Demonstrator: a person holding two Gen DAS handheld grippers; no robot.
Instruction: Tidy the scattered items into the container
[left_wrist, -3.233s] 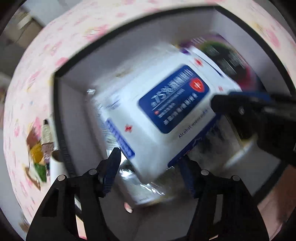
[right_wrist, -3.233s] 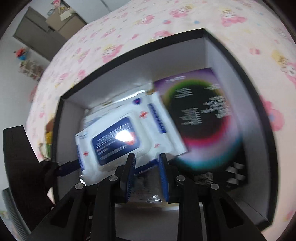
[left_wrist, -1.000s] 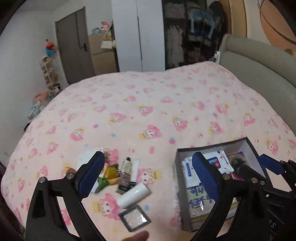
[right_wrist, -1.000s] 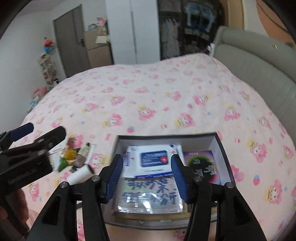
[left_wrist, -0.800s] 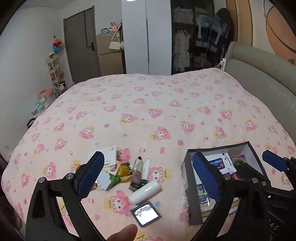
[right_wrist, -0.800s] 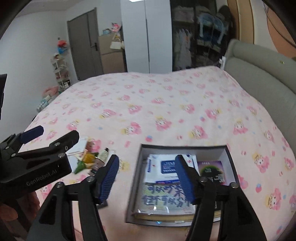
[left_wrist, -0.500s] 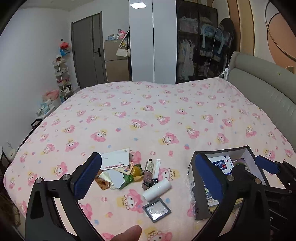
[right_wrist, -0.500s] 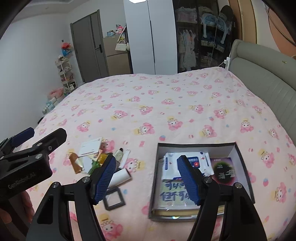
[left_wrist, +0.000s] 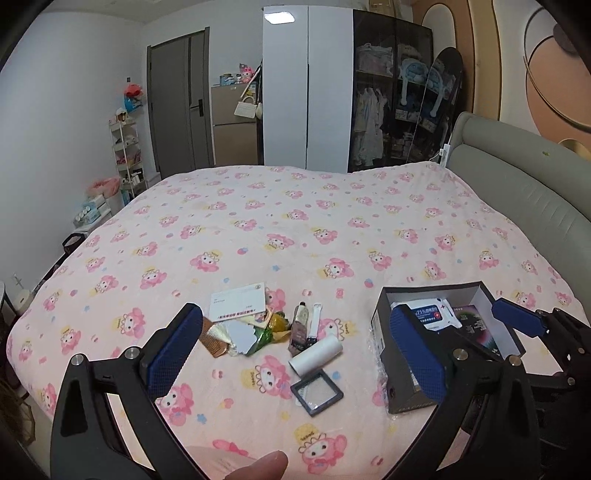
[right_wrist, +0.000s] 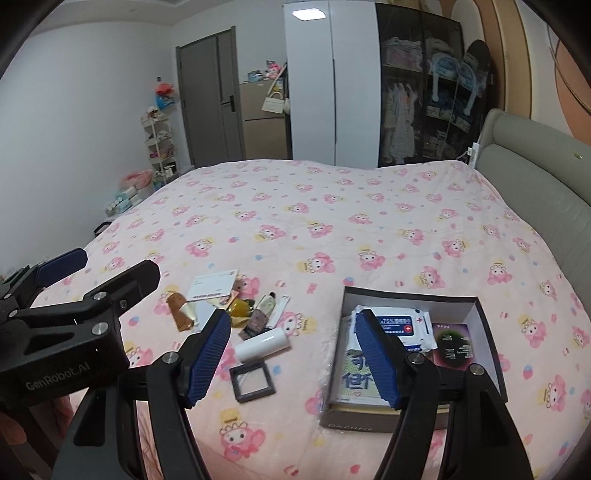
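Observation:
A dark box sits on the pink bed at the right. Inside it lie a white-and-blue wipes pack, a purple card and a printed packet. To its left lies a scatter: a white cylinder, a square black-framed case, two small tubes, a white envelope, a brown comb and wrappers. My left gripper hangs open above the scatter, holding nothing. My right gripper is open and empty too, between the case and the box.
The bed's near edge runs just under both grippers. A grey headboard lines the right side. A wardrobe, a door and a shelf trolley stand beyond the far edge. A person's fingertip shows at the bottom. The left gripper reaches in from the left.
Both grippers let go of the wipes pack inside the box, then drew back and up, so the whole bed shows. The right jaws have spread wider.

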